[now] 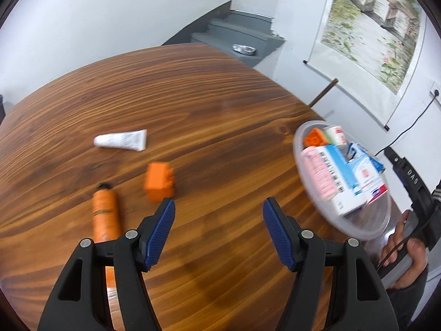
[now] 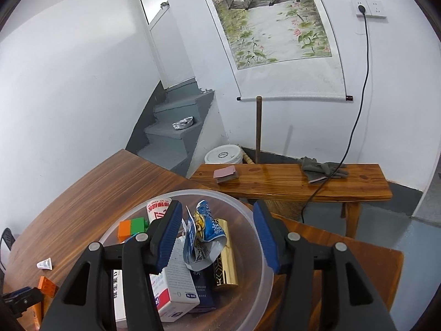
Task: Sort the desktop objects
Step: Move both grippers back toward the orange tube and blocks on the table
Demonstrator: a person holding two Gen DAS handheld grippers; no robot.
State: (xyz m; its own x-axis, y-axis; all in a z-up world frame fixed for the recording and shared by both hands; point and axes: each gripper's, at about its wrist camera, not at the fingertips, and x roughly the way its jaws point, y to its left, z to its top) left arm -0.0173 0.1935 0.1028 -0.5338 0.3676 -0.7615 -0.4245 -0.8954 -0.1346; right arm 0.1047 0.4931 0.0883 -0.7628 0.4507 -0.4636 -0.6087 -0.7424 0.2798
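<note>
On the wooden table lie a white tube, an orange toy brick and an orange bottle. My left gripper is open and empty, just right of the brick. A clear plastic bowl at the right holds medicine boxes, a pink item and an orange brick. My right gripper is open and empty, hovering over the bowl, above a blue crumpled wrapper, a gold tube, boxes and orange and green bricks.
A wooden bench with grey gloves and a small pad stands behind the table. A white bucket, grey stairs, a hanging scroll and a black cable are beyond. The right hand and its handle show in the left wrist view.
</note>
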